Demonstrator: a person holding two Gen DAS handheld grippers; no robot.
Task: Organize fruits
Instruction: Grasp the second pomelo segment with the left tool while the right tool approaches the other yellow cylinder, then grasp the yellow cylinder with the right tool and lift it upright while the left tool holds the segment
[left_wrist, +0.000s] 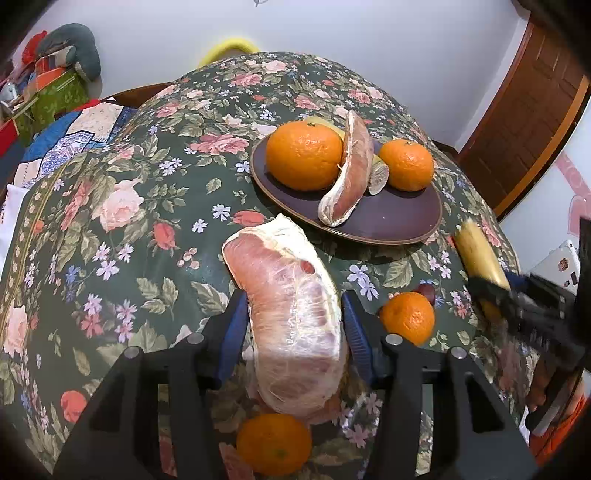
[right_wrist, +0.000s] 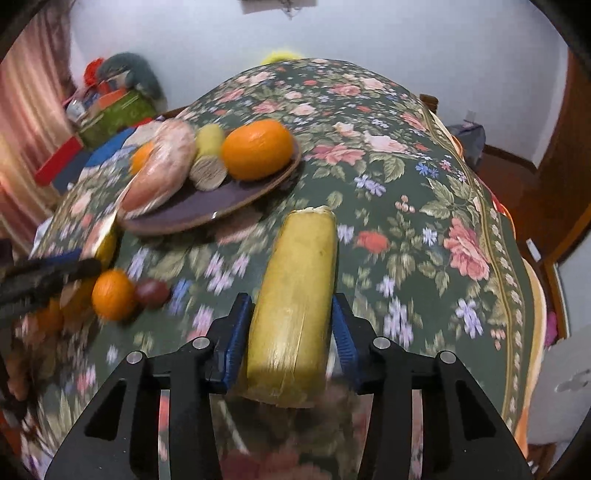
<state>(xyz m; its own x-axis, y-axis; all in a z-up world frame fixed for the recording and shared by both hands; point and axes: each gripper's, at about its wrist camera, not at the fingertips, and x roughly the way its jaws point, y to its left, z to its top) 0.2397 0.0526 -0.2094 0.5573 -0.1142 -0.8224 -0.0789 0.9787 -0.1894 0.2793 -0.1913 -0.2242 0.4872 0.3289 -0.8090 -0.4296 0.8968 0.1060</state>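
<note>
My left gripper (left_wrist: 293, 314) is shut on a large peeled pomelo segment (left_wrist: 291, 314), held above the floral tablecloth. My right gripper (right_wrist: 291, 317) is shut on a yellow pomelo-peel wedge (right_wrist: 295, 306); it also shows in the left wrist view (left_wrist: 480, 254). A dark plate (left_wrist: 388, 218) holds two oranges (left_wrist: 304, 155), (left_wrist: 406, 164), another pomelo segment (left_wrist: 354, 166) and a yellow piece behind. The plate shows in the right wrist view (right_wrist: 221, 199) too. A loose orange (left_wrist: 408, 317) and a dark grape (left_wrist: 426, 290) lie on the cloth; another orange (left_wrist: 273, 446) lies under my left gripper.
The table (left_wrist: 110, 221) has a dark floral cloth. Boxes and cushions (left_wrist: 55, 81) sit at the far left. A wooden door (left_wrist: 528, 110) is at the right. A person's hand (left_wrist: 543, 384) holds the right gripper.
</note>
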